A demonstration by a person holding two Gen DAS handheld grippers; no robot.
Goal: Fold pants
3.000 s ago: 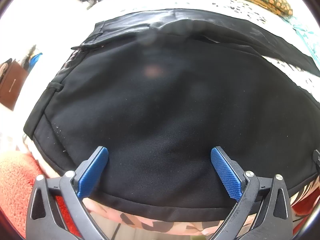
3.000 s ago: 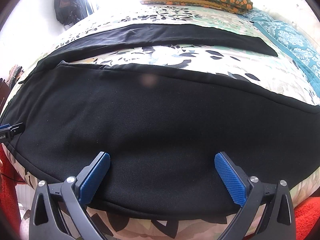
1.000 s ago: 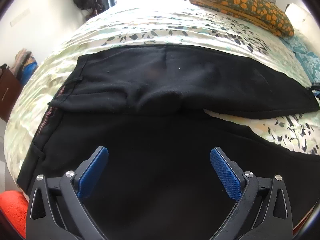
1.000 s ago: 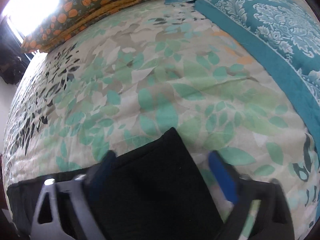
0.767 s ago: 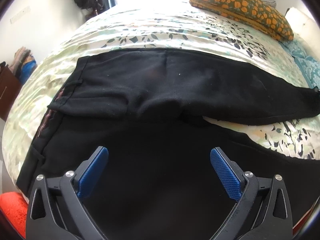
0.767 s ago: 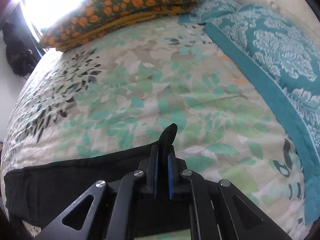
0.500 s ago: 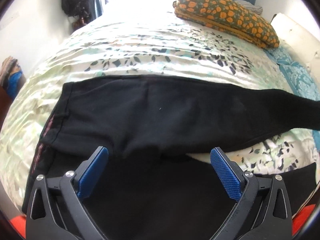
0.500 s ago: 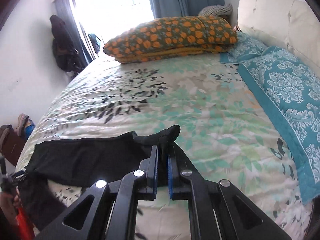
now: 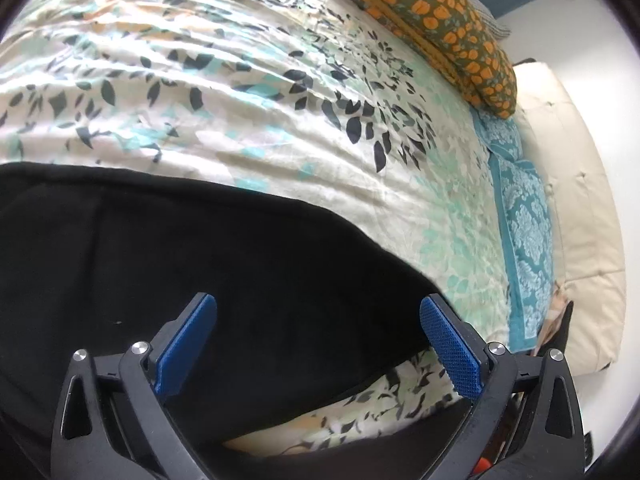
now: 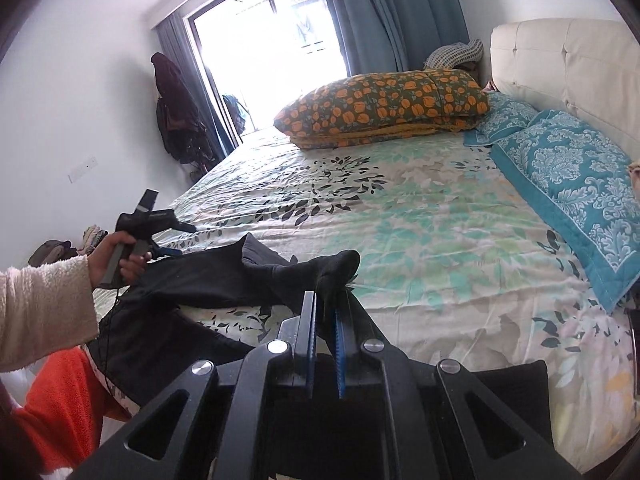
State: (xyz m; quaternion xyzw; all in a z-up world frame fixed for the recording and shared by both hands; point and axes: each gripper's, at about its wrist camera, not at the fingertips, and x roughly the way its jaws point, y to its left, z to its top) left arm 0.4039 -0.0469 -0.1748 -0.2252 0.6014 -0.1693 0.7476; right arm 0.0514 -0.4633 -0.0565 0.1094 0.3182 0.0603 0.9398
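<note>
I see a leaf-print bedsheet (image 10: 420,216) filling the middle of the right wrist view. An orange-flowered pillow (image 10: 384,98) lies at upper centre, teal damask pillows (image 10: 568,168) at right beside a cream tufted headboard (image 10: 568,64). Blue curtains (image 10: 392,12) frame a bright window (image 10: 264,48) at top; dark clothes (image 10: 176,112) hang at left.

Your bed (image 10: 420,216) carried the pants (image 10: 208,280) at 8 o'clock, an orange pillow (image 10: 384,100) at 12, teal pillows (image 10: 568,168) at 3.
</note>
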